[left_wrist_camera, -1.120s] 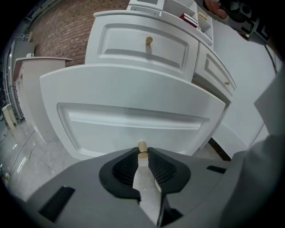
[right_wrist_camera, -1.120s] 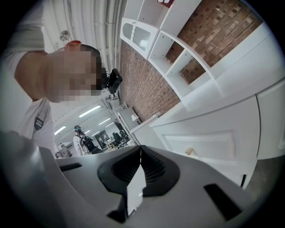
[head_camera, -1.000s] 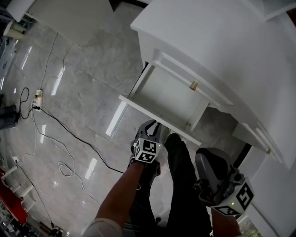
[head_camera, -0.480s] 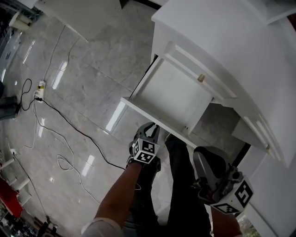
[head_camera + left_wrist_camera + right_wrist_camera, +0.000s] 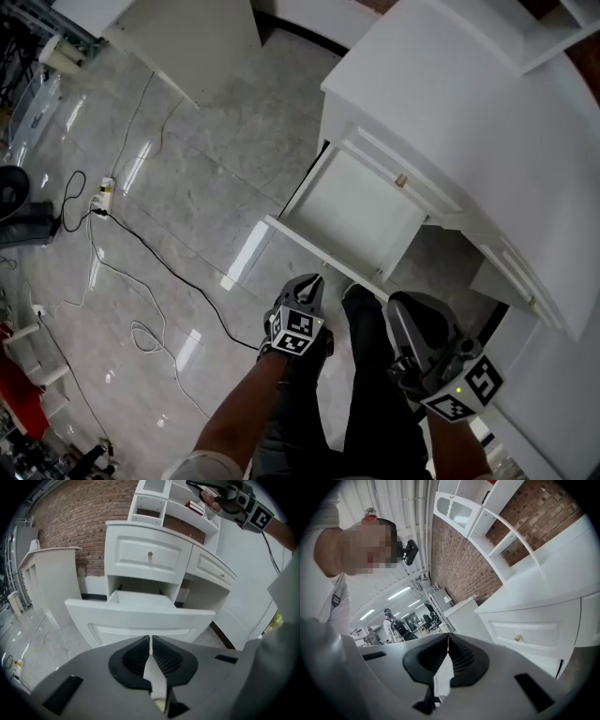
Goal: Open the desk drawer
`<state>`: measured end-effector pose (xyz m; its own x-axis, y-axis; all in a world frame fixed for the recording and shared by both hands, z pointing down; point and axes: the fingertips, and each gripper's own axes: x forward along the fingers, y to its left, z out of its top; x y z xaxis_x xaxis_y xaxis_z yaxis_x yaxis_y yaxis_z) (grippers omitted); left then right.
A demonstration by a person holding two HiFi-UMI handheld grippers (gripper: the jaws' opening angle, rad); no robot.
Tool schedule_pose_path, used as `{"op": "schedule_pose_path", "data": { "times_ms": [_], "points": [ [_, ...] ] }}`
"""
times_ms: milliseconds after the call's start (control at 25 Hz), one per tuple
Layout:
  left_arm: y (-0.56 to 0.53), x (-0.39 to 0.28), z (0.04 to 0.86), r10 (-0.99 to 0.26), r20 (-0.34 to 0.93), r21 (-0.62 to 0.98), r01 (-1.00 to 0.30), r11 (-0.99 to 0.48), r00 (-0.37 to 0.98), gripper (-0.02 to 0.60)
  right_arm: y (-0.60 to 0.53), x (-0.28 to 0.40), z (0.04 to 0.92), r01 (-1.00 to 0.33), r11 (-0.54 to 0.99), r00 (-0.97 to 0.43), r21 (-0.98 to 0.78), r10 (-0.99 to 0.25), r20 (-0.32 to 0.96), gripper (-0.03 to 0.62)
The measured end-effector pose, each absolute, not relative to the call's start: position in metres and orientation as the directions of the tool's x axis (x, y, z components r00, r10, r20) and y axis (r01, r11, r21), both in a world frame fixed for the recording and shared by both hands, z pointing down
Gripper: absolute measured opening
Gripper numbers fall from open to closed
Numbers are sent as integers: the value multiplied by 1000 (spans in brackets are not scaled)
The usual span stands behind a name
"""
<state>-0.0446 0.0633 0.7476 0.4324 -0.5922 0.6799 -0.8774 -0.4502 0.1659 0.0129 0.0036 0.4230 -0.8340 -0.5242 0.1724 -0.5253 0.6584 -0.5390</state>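
1. The white drawer (image 5: 361,211) stands pulled out from under the surface (image 5: 469,122), below a second, shut drawer with a small knob (image 5: 400,179), its front panel hanging over the marble floor (image 5: 187,178).
2. The left tool (image 5: 315,284) hovers just short of that front panel, pointing down and forward. Its jaws have just been closing and now meet at the tips with nothing between them, as the left gripper view (image 5: 150,639) shows, with the panel (image 5: 140,620) beyond.
3. The right tool (image 5: 401,309), beside the person's dark trouser leg (image 5: 375,375), is clenched shut and empty. Its own view (image 5: 448,637) looks toward a side drawer (image 5: 525,637) and a brick wall (image 5: 459,559).
4. A black cable (image 5: 159,272) trails across the floor at left.
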Motion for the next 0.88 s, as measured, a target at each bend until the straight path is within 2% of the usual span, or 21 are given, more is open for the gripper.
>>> {"op": "schedule_pose_path", "data": {
  "times_ms": [400,880],
  "points": [
    [61,-57,584,-697,571,155,-891,-427,433,12,7,18,367,-565,665,-816,-488,-537,213,18],
    [36,-70,358,-823,353,141,-895,-423,445,12,-1,6,282,-573,720,-817,-392,-537,208,18]
  ]
}}
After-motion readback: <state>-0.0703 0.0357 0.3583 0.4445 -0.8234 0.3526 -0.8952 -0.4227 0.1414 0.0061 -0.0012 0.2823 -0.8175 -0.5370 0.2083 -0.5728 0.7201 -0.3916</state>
